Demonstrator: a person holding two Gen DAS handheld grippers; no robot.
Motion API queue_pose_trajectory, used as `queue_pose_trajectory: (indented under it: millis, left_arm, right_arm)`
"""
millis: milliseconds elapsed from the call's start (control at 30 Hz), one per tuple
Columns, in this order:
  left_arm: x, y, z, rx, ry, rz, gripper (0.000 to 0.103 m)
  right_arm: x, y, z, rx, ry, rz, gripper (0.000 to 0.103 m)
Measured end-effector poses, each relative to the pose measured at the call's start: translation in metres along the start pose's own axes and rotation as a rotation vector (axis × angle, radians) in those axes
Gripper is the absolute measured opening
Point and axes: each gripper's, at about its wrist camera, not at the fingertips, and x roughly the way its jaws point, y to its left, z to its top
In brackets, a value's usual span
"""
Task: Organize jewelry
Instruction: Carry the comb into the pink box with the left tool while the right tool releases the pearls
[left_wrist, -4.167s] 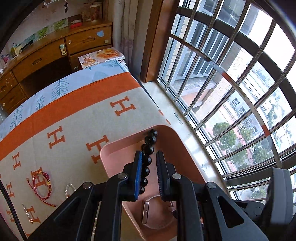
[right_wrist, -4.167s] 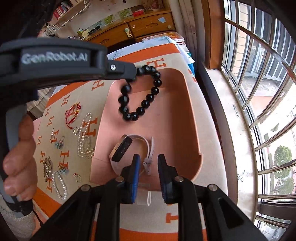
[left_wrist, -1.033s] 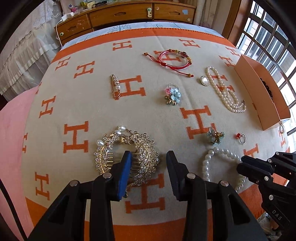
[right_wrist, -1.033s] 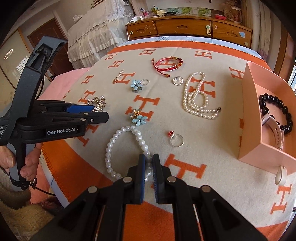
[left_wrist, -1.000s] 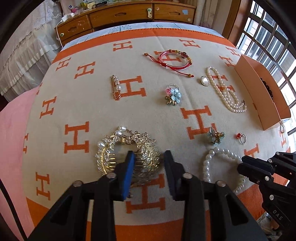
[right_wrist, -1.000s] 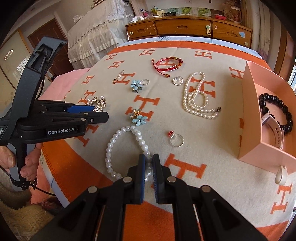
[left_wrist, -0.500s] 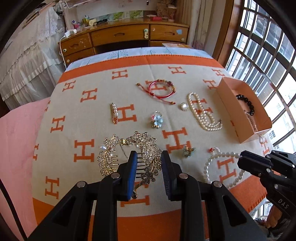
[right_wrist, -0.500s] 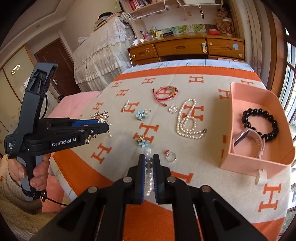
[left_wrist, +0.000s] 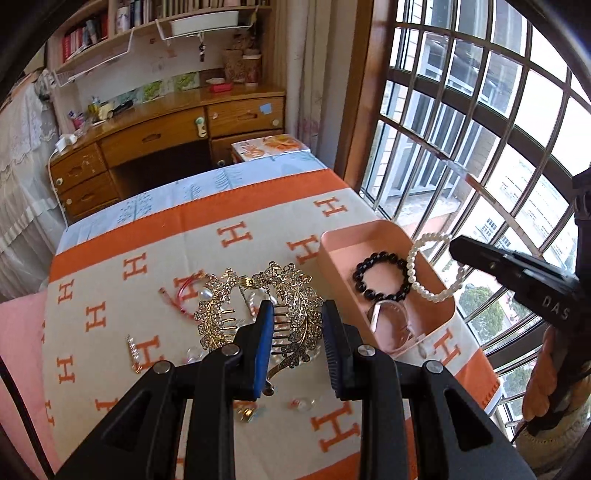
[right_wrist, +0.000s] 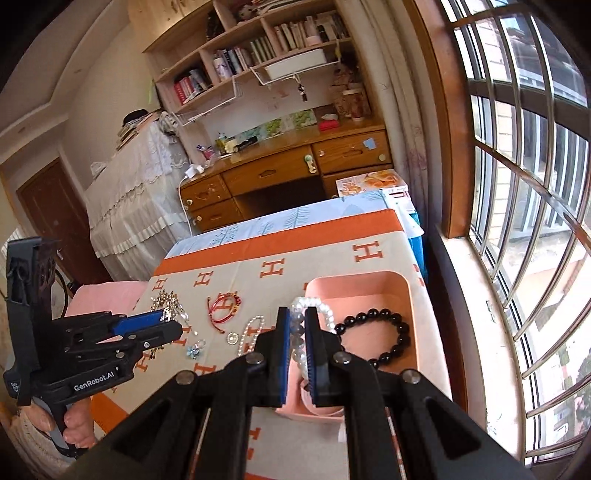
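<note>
Since the frames a second earlier, both tools have risen off the blanket and swung toward the window, each carrying its piece with it. My left gripper (left_wrist: 297, 347) is clenched on the gold leaf hair comb (left_wrist: 258, 306), which hangs clear above the orange-and-cream blanket (left_wrist: 110, 295); the comb's teeth run between the blue pads. My right gripper (right_wrist: 295, 350) is closed tight on the pearl bracelet (right_wrist: 310, 310), whose loop dangles over the near-left part of the pink box (right_wrist: 402, 288); in the left view the same bracelet (left_wrist: 432, 273) hangs above the box's window-side wall. Inside the box lie the black bead bracelet (right_wrist: 376, 336) and a watch (left_wrist: 388, 317), the latter partly hidden, so I cannot tell how it rests. Beside the box's left wall, on the blanket, remain the red cord bracelet (right_wrist: 223, 308), a pearl necklace (right_wrist: 251, 332), a small round pendant (right_wrist: 232, 338) and a blue flower charm (right_wrist: 194, 350). The box sits close to the blanket's window edge, leaving open cloth beyond it toward the desk (right_wrist: 288, 170). A hand (right_wrist: 75, 424) grips the left tool at the frame's lower left.
</note>
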Motion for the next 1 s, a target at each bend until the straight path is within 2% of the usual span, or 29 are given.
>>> queue_pose_trajectory:
  millis: [167,367,433,533,600,800,833,900,967,1000]
  left_arm:
    - [0.041,-0.033,0.036,0.036,0.027,-0.071,0.024]
    - [0.095,-0.064,0.051,0.072,0.087,-0.087,0.024]
    - [0.111,-0.069,0.050,0.067,0.115,-0.094,0.024]
    - [0.131,-0.074,0.049,0.056,0.153,-0.101,0.024]
    - [0.142,-0.073,0.048,0.043,0.171,-0.109,0.024]
    - [0.155,-0.067,0.047,0.000,0.196,-0.115,0.026]
    - [0.154,-0.067,0.048,0.000,0.189,-0.118,0.028]
    - [0.148,-0.068,0.049,-0.004,0.175,-0.124,0.039]
    - [0.139,-0.067,0.050,-0.008,0.147,-0.119,0.055]
    - [0.133,-0.065,0.050,-0.009,0.133,-0.120,0.055]
  right_arm:
    - [0.025,-0.029,-0.006,0.104,0.088,0.043,0.008]
    - [0.044,-0.046,-0.027,0.105,0.170,-0.073,0.008]
    - [0.048,-0.052,-0.032,0.121,0.196,-0.080,0.009]
    - [0.043,-0.059,-0.040,0.147,0.190,-0.077,0.019]
    - [0.038,-0.060,-0.045,0.155,0.173,-0.081,0.030]
    - [0.026,-0.054,-0.053,0.158,0.151,-0.056,0.030]
    - [0.024,-0.052,-0.054,0.153,0.148,-0.053,0.030]
    - [0.022,-0.048,-0.055,0.145,0.144,-0.044,0.030]
    - [0.020,-0.044,-0.055,0.144,0.140,-0.032,0.030]
    - [0.019,-0.042,-0.055,0.143,0.137,-0.026,0.030]
